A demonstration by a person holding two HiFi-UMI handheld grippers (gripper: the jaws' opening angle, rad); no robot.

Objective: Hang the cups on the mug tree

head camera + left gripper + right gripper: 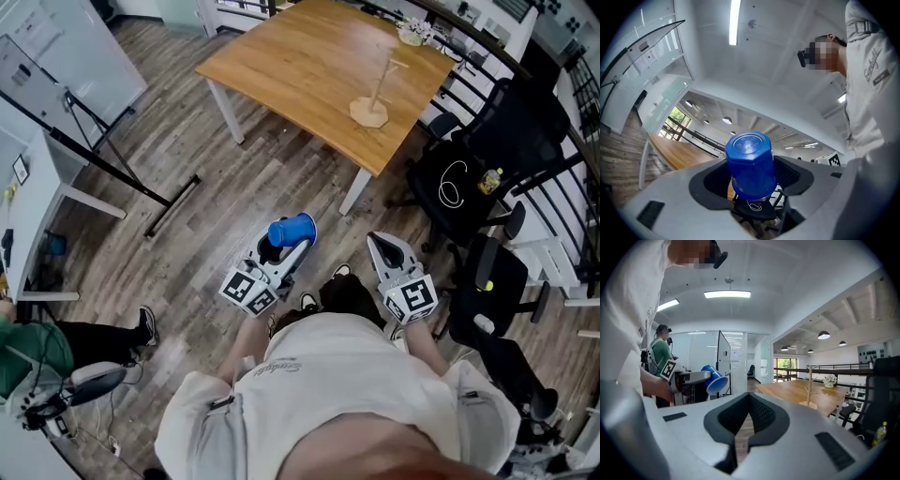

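A glossy blue plastic cup [292,230] with a faceted, closed base is held clear of the floor in the left gripper [284,247]. Its jaws are spread wide and clamped against the cup's sides. In the left gripper view the base is turned up and back toward the camera, so the mouth is pointed away from the person. The long axis is tilted, neither upright nor level, as is also seen from the right gripper view, where the wider rim end is dropped slightly forward. No handle can be made out in any view (it may be hidden behind the body or the pads).

The slim pale wooden mug tree [377,89], with a flat base and short pegs, is placed near the right corner of the light wooden table [281,56]. It is found ahead and to the right of the cup, well apart, with bare plank floor between them. The right gripper [382,244] is the nearer one to the tree's side, but its jaws are pressed together with nothing between them, so the carrying is judged to fall to the left.

The coming move is judged to be an approach across that gap. The cup probably has to be turned afterwards so that a peg can be met.
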